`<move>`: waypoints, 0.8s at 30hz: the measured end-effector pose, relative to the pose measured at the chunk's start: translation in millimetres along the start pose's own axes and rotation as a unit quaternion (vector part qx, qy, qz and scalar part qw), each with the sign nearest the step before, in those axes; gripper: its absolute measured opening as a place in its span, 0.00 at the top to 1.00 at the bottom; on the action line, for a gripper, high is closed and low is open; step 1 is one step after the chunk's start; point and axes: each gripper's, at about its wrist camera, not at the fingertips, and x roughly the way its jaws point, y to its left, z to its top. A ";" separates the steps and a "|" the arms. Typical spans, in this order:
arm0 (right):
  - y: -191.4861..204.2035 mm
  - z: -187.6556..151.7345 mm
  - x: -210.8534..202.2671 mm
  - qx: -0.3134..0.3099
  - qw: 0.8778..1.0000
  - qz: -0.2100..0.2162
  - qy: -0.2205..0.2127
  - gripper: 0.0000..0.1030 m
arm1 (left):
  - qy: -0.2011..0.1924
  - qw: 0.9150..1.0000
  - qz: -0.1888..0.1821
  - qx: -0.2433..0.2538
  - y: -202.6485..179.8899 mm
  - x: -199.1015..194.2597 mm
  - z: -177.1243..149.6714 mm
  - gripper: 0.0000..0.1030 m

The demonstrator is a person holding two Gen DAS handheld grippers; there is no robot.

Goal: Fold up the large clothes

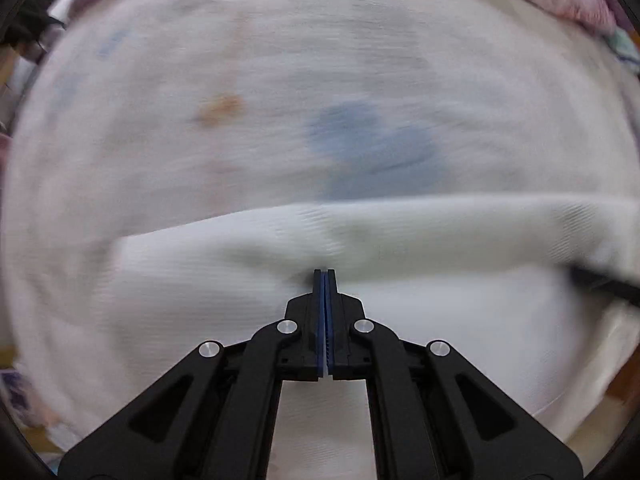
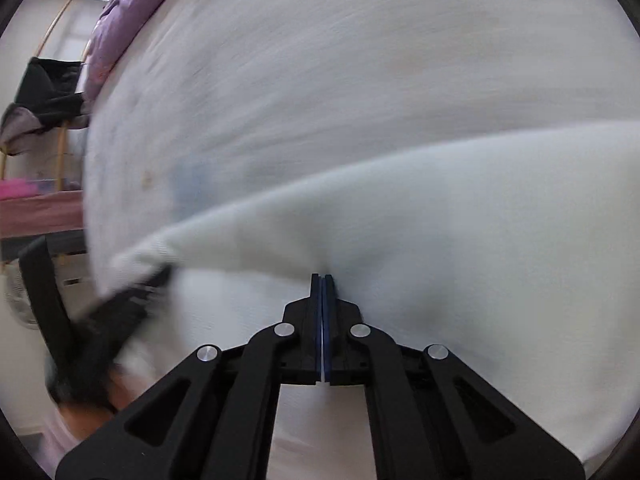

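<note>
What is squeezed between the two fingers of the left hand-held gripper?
White cloth. The left wrist view shows the left hand-held gripper shut on its folded edge.

The white garment (image 1: 400,236) is soft matt cloth with a fine ribbed weave; beneath it the bedsheet (image 1: 280,80) looks like thin matt cotton with faded blue and orange prints. Both the left gripper (image 1: 324,272) and the right gripper (image 2: 322,278) are matt black plastic with shiny metal rivets and blue rubbery pads. The purple quilt (image 2: 128,12) looks puffy and faintly sheeny
</note>
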 end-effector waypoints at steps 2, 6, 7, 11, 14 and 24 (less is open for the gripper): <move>-42.4 -10.0 -25.1 0.023 0.999 -0.039 -0.008 1.00 | 0.012 1.000 -0.002 -0.013 18.1 -3.6 -7.2 0.98; -85.7 -34.6 -62.8 0.052 0.984 -0.169 -0.021 1.00 | 0.007 0.999 0.037 -0.036 45.7 -23.2 -19.0 0.98; -89.9 -37.0 -66.4 0.058 0.983 -0.172 -0.021 1.00 | 0.011 0.998 0.040 -0.036 53.2 -25.0 -24.0 0.98; -112.2 -61.2 -58.9 0.125 0.979 -0.159 0.000 1.00 | 0.078 0.988 0.115 -0.071 80.5 -5.4 -71.3 0.97; -73.2 -71.3 -68.4 0.087 0.986 -0.140 -0.026 0.97 | 0.121 0.978 0.115 -0.128 97.5 3.4 -121.9 0.99; -24.1 -151.0 9.2 0.036 0.994 -0.084 0.062 1.00 | 0.071 0.993 0.017 -0.091 22.3 -34.8 -173.8 1.00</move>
